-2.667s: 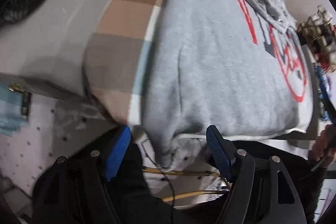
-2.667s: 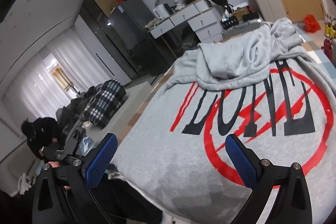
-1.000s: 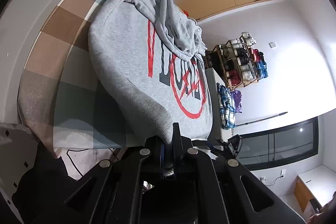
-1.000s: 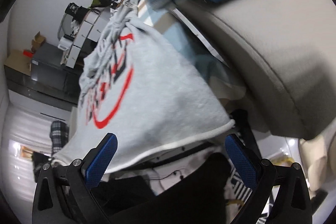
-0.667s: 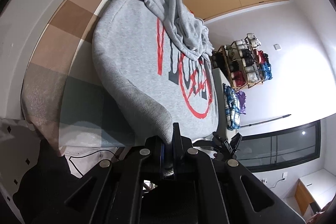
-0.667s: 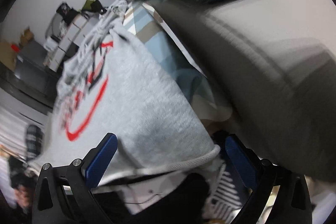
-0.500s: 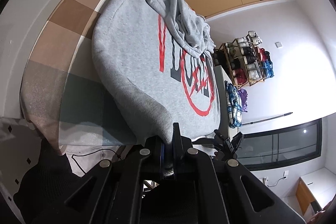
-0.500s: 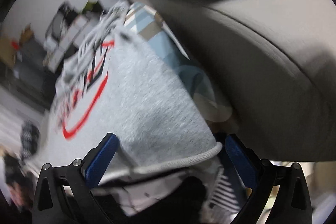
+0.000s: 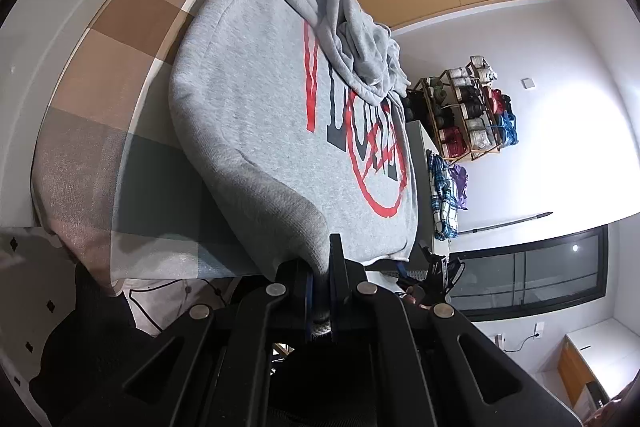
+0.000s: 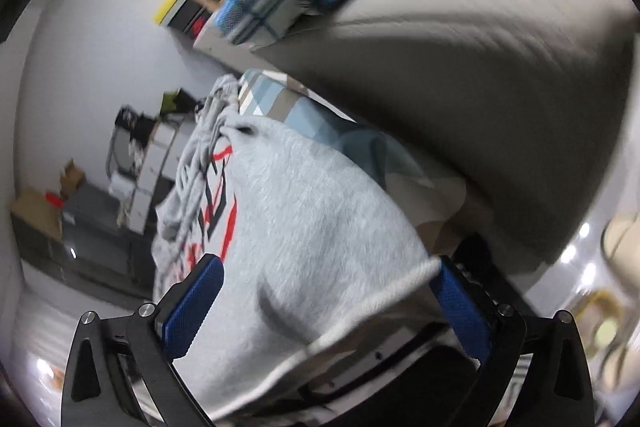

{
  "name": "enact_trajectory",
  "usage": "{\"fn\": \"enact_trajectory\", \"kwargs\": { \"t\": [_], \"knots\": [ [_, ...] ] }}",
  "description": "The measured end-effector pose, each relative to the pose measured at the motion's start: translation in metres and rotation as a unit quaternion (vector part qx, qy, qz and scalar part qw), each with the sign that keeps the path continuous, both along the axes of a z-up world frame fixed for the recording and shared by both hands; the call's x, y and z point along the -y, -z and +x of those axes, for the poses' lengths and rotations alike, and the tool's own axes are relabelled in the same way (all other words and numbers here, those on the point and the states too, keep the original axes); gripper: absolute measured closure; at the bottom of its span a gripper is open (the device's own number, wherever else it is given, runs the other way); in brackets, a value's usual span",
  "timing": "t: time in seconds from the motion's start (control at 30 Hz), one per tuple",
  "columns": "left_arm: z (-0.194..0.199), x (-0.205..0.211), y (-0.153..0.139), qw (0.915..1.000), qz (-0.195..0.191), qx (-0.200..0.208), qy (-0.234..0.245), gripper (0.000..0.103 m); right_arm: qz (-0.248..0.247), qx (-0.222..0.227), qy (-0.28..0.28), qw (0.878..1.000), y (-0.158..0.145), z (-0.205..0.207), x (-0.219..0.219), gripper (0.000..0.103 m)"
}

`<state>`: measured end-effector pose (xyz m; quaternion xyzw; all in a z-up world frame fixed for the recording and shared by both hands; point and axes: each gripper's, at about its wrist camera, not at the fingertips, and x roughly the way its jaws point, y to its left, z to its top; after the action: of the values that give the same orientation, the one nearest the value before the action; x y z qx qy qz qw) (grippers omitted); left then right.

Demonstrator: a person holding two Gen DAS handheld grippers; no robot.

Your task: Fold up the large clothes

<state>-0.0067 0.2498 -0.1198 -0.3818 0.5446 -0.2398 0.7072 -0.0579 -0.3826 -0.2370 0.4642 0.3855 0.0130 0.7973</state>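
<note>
Lying flat on a checked bed cover (image 9: pixel 100 79): one grey hoodie (image 9: pixel 260 115), red-and-black print up, hood bunched at the far end.

- Long axis: runs from the hem at 6 o'clock away to the hood at 12 o'clock in the left wrist view.
- Left gripper (image 9: pixel 320 279): jaws together, clamped on the near hem corner; cloth rises straight out of the pads.
- Right gripper (image 10: pixel 324 303): jaws apart, blue pads straddling the opposite hem corner (image 10: pixel 400 283), which sits toward the pad at 3 o'clock; no pinch visible yet.
- Pose: both tools pitched downward toward the hem edge; right view blurred.
- Judgement: right gripper is nearer the free corner; closing there would likely precede lifting the hem toward the hood.
</note>
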Motion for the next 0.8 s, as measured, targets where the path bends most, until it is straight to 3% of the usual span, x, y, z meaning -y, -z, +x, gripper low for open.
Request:
{"fn": "enact_trajectory", "kwargs": {
  "t": [0.1,0.23,0.4,0.53,0.67,0.7,0.77,0.8],
  "knots": [
    [0.001,0.001,0.0,1.0,0.0,0.0,0.005,0.102,0.042,-0.019,0.041,0.998,0.014,-0.011,0.004,0.0],
    [0.0,0.001,-0.002,0.9999,0.001,0.004,0.013,0.102,0.054,-0.027,0.062,0.996,0.029,-0.009,0.005,0.0],
    [-0.003,-0.004,-0.007,0.9998,-0.007,0.017,0.009,0.102,0.068,0.018,0.093,0.993,0.03,-0.006,0.004,0.0],
    [-0.005,-0.006,-0.007,0.9998,-0.005,0.017,0.01,0.102,0.043,0.03,0.108,0.993,0.029,-0.004,0.002,0.001],
    [-0.006,-0.006,-0.004,0.9999,-0.008,0.013,0.005,0.102,0.057,0.049,0.113,0.991,0.028,-0.007,0.001,0.039],
    [-0.006,-0.005,-0.003,0.9999,-0.009,0.012,0.005,0.102,0.059,0.054,0.11,0.991,0.027,-0.006,-0.001,0.043],
    [-0.006,-0.006,-0.003,0.9999,-0.01,0.011,0.004,0.102,0.039,0.069,0.104,0.991,0.016,-0.008,-0.004,0.068],
    [-0.006,-0.006,-0.003,0.9999,-0.01,0.01,0.003,0.102,0.022,0.072,0.099,0.992,0.009,-0.009,-0.007,0.07]
  ]
}}
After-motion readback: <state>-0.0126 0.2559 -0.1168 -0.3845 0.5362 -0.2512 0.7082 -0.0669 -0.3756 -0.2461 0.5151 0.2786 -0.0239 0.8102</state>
